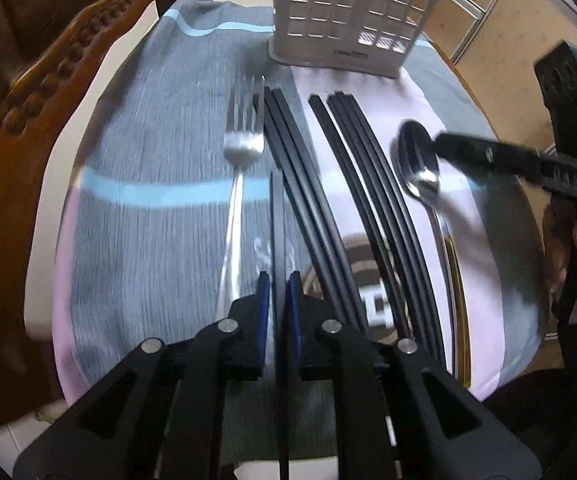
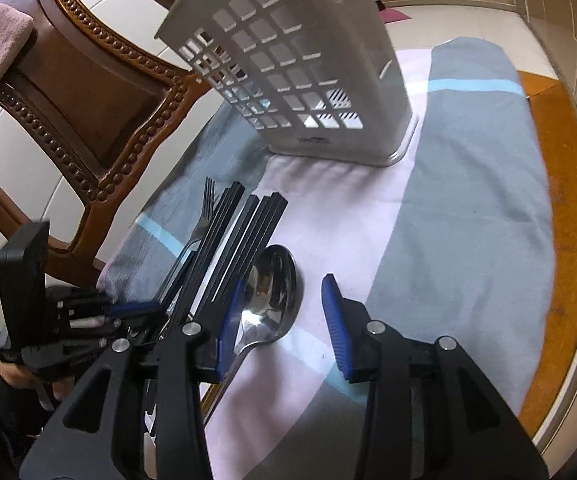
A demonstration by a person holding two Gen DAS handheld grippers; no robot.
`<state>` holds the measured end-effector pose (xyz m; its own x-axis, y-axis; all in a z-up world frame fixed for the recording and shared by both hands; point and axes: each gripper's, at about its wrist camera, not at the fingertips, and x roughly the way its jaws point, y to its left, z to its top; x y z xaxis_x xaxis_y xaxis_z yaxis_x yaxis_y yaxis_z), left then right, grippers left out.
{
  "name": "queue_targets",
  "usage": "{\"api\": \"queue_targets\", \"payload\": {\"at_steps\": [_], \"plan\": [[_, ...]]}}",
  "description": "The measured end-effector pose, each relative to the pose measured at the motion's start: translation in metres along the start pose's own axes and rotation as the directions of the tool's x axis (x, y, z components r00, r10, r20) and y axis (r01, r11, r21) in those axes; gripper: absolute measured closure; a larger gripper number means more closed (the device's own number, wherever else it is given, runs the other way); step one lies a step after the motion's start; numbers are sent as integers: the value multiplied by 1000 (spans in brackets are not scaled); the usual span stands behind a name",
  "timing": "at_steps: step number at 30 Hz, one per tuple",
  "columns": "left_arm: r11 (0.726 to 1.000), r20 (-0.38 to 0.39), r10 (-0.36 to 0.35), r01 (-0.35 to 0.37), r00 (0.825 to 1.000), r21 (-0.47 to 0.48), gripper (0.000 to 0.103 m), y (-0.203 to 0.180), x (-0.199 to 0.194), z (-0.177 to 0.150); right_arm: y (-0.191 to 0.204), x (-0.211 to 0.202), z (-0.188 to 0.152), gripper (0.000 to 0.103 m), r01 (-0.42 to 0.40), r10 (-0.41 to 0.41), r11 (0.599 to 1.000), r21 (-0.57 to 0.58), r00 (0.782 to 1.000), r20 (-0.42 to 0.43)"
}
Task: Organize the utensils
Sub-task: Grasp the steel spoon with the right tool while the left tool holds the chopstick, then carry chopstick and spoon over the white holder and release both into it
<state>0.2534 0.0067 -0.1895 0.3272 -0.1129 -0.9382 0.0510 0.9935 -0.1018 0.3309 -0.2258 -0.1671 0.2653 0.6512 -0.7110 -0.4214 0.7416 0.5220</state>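
Left wrist view: left gripper (image 1: 278, 304) is pinching a single black chopstick (image 1: 276, 220), blue pads nearly closed on it.
Chopstick is thin, matte black, square-ended, running straight out between the fingers above the grey-pink cloth (image 1: 148, 160). Fork (image 1: 240, 148) is lying just left of it, two bundles of black chopsticks (image 1: 352, 184) to its right, then a shiny steel spoon (image 2: 268, 292). White slotted utensil holder (image 2: 300, 80) is standing upright at the far end of the cloth. Right gripper (image 2: 284, 316) is hovering wide open, holding nothing, its left pad sitting beside the spoon bowl.
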Motion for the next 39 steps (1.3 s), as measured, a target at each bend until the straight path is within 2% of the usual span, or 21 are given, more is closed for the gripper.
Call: {"api": "queue_targets", "payload": {"at_steps": [1, 6, 9, 11, 13, 16, 19, 21, 24, 25, 26, 27, 31, 35, 37, 39], "plan": [[1000, -4, -1, 1, 1000, -2, 87, 1, 2, 5, 1, 1, 0, 63, -2, 2, 1000, -1, 1000, -4], [1000, -19, 12, -12, 1000, 21, 87, 0, 14, 40, -1, 7, 2, 63, -36, 36, 999, -3, 999, -2], [998, -10, 36, -35, 999, 55, 95, -5, 18, 51, -1, 9, 4, 63, -55, 55, 998, -3, 998, 2], [998, 9, 35, -35, 999, 60, 96, -5, 18, 54, -2, 11, 5, 71, -60, 60, 998, 3, 998, -2], [999, 22, 17, -18, 1000, 41, 96, -1, 18, 58, -2, 15, 5, 100, -53, 53, 999, 2, 998, -22], [1000, 79, -6, 5, 997, 12, 96, 6, 6, 59, 5, 14, 6, 100, -44, 44, 999, -9, 998, -37], [998, 182, -62, 62, 981, 4, 96, 10, -31, 57, 17, -1, 11, 100, -22, 22, 1000, -22, 1000, 8], [992, 259, -122, 125, 958, 5, 96, 14, -63, 52, 30, -22, 12, 100, -2, 5, 999, -43, 998, 64], [987, 373, -154, 161, 915, 10, 96, 14, -107, 38, 58, -60, 3, 100, 62, -40, 990, -126, 985, 170], [986, 402, -158, 167, 902, 12, 96, 12, -120, 31, 70, -74, -3, 100, 100, -65, 983, -155, 975, 214], [985, 448, -158, 174, 880, 7, 96, 13, -138, 23, 78, -85, -7, 100, 139, -92, 975, -173, 963, 253], [985, 464, -158, 173, 872, 12, 96, 13, -145, 16, 93, -100, -14, 100, 199, -133, 961, -192, 942, 308], [987, 552, -149, 153, 820, 39, 96, 9, -196, -10, 129, -139, -43, 100, 322, -205, 929, -184, 859, 469], [987, 602, -156, 149, 783, 62, 96, 7, -239, -28, 167, -161, -69, 100, 482, -311, 858, -177, 762, 569], [987, 625, -159, 146, 764, 73, 96, 3, -257, -31, 181, -175, -74, 100, 544, -344, 821, -171, 711, 613], [987, 642, -157, 138, 751, 81, 96, -3, -267, -28, 196, -186, -74, 100, 586, -365, 794, -161, 672, 645]]}}
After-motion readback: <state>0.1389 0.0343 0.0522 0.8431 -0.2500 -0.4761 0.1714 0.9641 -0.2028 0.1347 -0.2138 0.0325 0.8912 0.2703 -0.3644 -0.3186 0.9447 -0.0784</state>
